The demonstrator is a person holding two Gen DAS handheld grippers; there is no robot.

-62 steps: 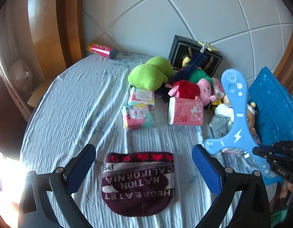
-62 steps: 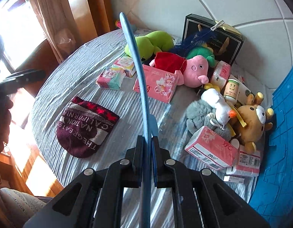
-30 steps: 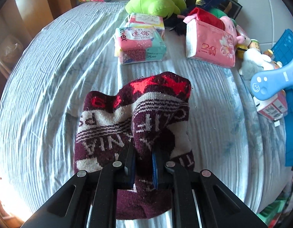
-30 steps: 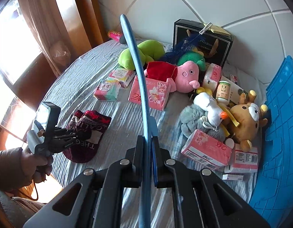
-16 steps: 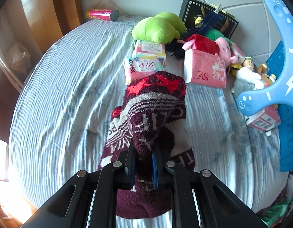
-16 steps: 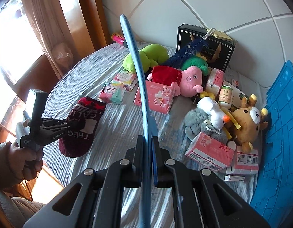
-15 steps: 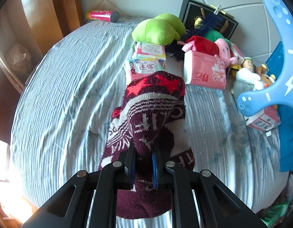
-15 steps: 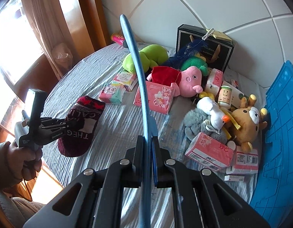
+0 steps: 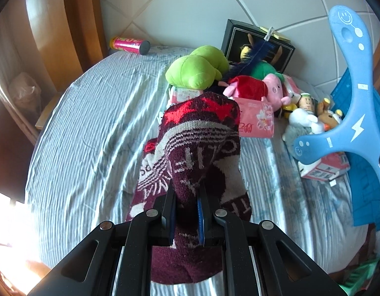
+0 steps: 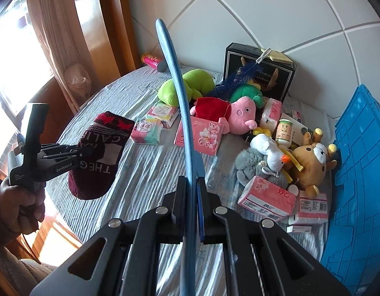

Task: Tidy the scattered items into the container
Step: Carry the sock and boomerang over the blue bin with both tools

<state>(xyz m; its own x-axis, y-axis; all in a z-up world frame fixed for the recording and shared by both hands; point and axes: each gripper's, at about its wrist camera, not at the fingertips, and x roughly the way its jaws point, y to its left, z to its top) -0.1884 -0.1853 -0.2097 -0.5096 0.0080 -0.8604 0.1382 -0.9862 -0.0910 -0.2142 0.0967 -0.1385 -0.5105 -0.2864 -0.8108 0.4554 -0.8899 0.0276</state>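
lifted clear of the bedsheet since a second ago, the maroon knit hat [image 9: 202, 153] now hangs in the lower centre of the left wrist view, where before it sagged onto the cloth. the left gripper [image 9: 186, 212] is clenched on a bunched fold of it, so most of the hat droops below and to either side of the jaws. in the right wrist view the same hat [image 10: 101, 153] shows at middle left, off the sheet, with a hand [image 10: 20, 202] on the gripper's handle at the lower left edge.

the right gripper [image 10: 192, 197] is clamped tight on the blue boomerang [image 10: 180, 93], gripped by one arm so the thin blade stands edge-on up the middle of its own view; from the left wrist it spreads flat at the far right [image 9: 350, 113]. both items seem to be carried high so they can pass over the clutter.

the blue container [image 10: 357, 180] sits at the right edge, its ribbed wall facing the pile. between the hat and it lie the green plush [image 10: 187, 86], pink pig plush [image 10: 239, 116], pink tissue packs [image 10: 202, 135], grey and white plush [image 10: 261, 157] and a brown bear plush [image 10: 310, 162] pressed against the wall. a black box [image 10: 259, 69] stands behind, and a pink tube [image 10: 153, 61] lies at the upper left. i judge the heap and the raised boomerang are what the hat must clear.
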